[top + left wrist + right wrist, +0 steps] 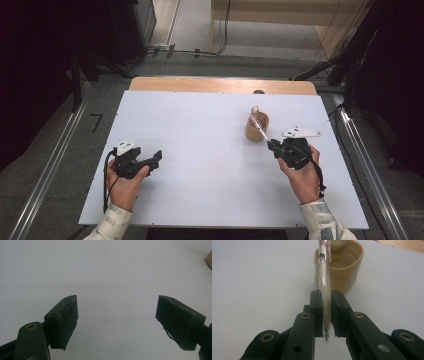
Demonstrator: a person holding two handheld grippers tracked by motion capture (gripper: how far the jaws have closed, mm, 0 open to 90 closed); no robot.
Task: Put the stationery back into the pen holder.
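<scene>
A tan wooden cup [256, 127] [342, 267] stands on the white table [200, 150] right of centre. My right gripper [273, 146] [326, 303] is shut on a clear pen [259, 128] [323, 277], whose far end points toward the cup and crosses in front of its rim. The pen's tip pokes back between the jaws. My left gripper [157, 159] [117, 320] rests low at the left of the table, jaws wide apart with bare table between them. A corner of the cup [209, 258] shows at the right edge of the left gripper view.
The white table ends in a wooden strip [222, 85] at the far side. Metal rails [50, 170] run along both sides on the floor. Dark equipment and cables [190, 50] lie beyond the far edge.
</scene>
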